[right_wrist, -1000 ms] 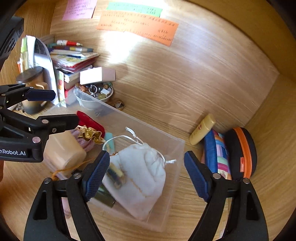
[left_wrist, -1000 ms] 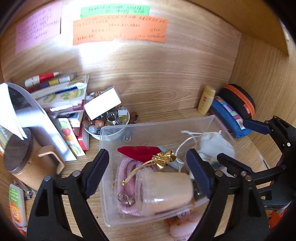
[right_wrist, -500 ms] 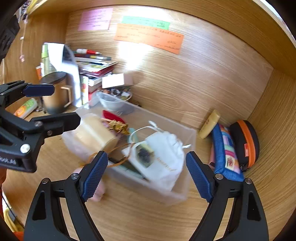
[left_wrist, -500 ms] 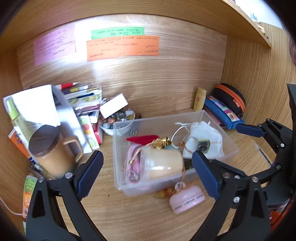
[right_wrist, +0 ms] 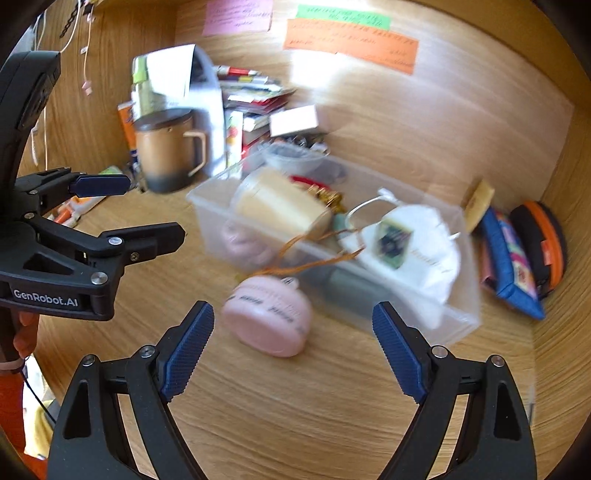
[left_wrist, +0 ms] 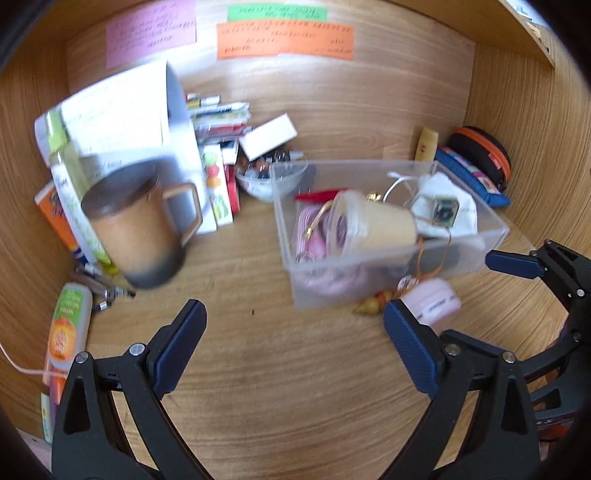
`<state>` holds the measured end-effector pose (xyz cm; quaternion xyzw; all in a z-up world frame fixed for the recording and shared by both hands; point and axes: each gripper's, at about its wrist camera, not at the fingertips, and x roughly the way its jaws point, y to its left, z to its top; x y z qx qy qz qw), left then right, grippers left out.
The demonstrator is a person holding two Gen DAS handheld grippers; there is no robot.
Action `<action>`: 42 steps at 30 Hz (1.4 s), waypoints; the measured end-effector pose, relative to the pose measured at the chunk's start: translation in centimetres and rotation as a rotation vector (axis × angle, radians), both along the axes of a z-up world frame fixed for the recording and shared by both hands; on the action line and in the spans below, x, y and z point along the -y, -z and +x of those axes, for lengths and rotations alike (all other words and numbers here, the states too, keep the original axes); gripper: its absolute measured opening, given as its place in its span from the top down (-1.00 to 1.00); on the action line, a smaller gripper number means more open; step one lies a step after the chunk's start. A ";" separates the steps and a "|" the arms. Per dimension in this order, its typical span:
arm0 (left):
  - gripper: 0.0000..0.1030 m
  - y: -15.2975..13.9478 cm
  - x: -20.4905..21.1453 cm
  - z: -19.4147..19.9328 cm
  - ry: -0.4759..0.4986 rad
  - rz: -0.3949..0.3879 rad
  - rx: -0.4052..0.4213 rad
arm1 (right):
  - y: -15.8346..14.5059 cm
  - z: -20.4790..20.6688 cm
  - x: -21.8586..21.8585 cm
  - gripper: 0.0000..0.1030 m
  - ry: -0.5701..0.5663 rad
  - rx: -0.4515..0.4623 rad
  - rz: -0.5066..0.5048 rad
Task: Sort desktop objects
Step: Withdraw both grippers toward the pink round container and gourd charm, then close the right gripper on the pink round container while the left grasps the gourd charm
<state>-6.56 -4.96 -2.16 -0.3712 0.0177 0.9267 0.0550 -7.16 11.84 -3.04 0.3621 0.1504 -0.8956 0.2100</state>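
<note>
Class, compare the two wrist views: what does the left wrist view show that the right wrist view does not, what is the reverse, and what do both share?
Only the left wrist view: the left gripper seen head on, open over bare wood, and a green and orange tube lying flat at the left edge.

Only the right wrist view: the right gripper head on, open, and cords hanging at upper left.

Both: the clear bin, pink round case in front of it, brown mug, white pouch and orange note.

Wooden desk (left_wrist: 295, 387) alcove, 3 coloured notes (left_wrist: 284, 40) (sunlit) on back wall (left_wrist: 351, 103).
</note>
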 end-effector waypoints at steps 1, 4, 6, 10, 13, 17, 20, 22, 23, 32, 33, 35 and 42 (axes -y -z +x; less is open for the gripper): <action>-0.89 0.3 0.2 0.2 -0.002 0.002 0.005 | 0.5 0.0 0.3 -0.67 -0.001 0.008 0.006; -0.89 1.1 0.6 0.5 -0.008 0.001 0.022 | 1.8 -0.4 0.9 -0.67 0.005 0.039 0.019; -0.89 1.7 0.9 0.6 -0.013 0.005 0.036 | 2.7 -0.9 1.1 -0.67 0.011 0.066 0.008; -0.89 2.5 1.2 0.7 -0.014 0.012 0.058 | 3.9 -1.8 1.3 -0.66 0.025 0.114 -0.020; -0.89 2.9 1.1 0.6 -0.008 0.015 0.072 | 4.4 -2.2 1.5 -0.62 0.028 0.125 -0.034; -0.89 3.5 0.7 0.2 -0.003 0.020 0.092 | 4.7 -2.5 1.5 -0.29 0.036 0.125 -0.029; -0.89 3.9 0.2 -0.3 0.003 0.025 0.111 | 4.8 -2.7 1.0 -0.22 0.034 0.133 -0.054; -0.89 4.1 -0.2 -0.6 0.010 0.031 0.124 | 4.8 -2.6 0.6 -0.22 0.026 0.125 -0.060; -0.89 4.2 -0.4 -0.8 0.013 0.033 0.128 | 4.8 -2.5 0.3 -0.22 0.024 0.122 -0.067; -0.89 4.2 -3.5 -2.0 0.049 0.044 0.130 | 3.6 -1.8 -4.0 -0.22 0.063 0.087 -0.101; -0.89 4.3 -3.9 -2.2 0.047 0.045 0.135 | 3.5 -1.7 -4.5 -0.22 0.067 0.084 -0.101; -0.89 4.5 -4.5 -2.6 0.046 0.047 0.142 | 3.4 -1.7 -5.4 -0.22 0.074 0.081 -0.107; -0.36 5.2 -6.2 -3.7 0.031 0.056 0.188 | 3.3 -1.9 -8.8 -0.22 0.098 0.089 -0.141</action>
